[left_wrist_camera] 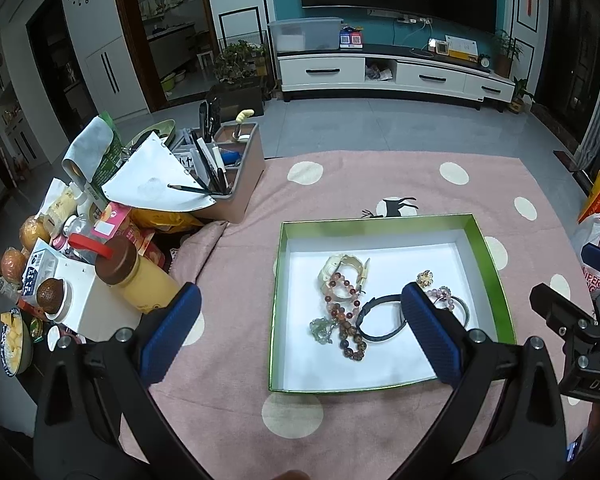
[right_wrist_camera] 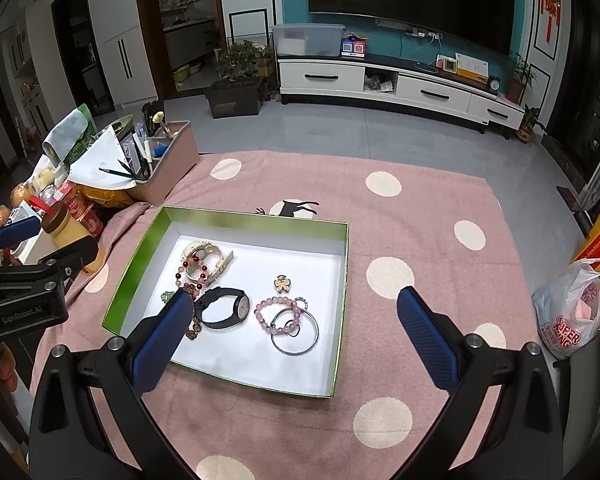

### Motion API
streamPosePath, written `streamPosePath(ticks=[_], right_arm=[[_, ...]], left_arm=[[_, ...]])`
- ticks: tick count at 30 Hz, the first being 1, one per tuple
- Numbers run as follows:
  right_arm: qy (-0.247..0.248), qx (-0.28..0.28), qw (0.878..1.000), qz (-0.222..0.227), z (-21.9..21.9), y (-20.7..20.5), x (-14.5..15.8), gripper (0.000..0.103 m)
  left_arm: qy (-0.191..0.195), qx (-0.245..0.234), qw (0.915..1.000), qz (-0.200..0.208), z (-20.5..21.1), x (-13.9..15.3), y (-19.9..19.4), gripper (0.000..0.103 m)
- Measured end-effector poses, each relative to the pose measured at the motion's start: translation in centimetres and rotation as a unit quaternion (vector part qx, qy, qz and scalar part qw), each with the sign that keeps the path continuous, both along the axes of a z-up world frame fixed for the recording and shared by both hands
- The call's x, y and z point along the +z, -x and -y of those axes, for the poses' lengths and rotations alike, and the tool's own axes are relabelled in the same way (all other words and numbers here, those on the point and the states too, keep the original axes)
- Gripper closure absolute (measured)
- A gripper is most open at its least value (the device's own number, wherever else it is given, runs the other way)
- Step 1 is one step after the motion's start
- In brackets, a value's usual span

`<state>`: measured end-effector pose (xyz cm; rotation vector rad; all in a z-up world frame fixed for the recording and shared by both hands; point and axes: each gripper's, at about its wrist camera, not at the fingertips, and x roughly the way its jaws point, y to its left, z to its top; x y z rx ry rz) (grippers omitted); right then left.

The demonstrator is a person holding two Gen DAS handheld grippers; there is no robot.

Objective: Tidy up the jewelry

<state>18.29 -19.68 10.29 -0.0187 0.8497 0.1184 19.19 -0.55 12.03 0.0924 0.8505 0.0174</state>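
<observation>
Both grippers hovering, jaws apart, gripping nothing.
Left gripper [left_wrist_camera: 300, 320] and right gripper [right_wrist_camera: 296, 316] are hanging above the green box [right_wrist_camera: 240, 216]; jewelry is crowding its left half, near edge bare.

Silver bangle [left_wrist_camera: 462, 312] partly behind left fingers [left_wrist_camera: 430, 332]

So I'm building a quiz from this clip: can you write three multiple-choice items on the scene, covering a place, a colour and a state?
1. Where does the black watch lie?
A. in the green box
B. on the blanket
C. in the pen organizer

2. What colour are the beads of the bracelet lying over the silver bangle?
A. blue
B. pink
C. black

3. How is the right hand-held gripper?
A. open, empty
B. shut on the watch
C. shut on the bangle

A: the watch rests on the box floor. B: pale pink beads. A: its fingers stand wide apart.
</observation>
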Motion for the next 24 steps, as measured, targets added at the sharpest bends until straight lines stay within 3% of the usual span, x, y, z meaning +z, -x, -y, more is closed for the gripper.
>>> streamPosePath(ticks=[24], right_arm=[[0.003, -0.001, 1.000, -0.002, 0.08, -0.01, -0.57, 0.001]], left_arm=[[-0.005, 0.005, 1.0000, -0.004, -0.45, -0.83, -0.33, 0.002]])
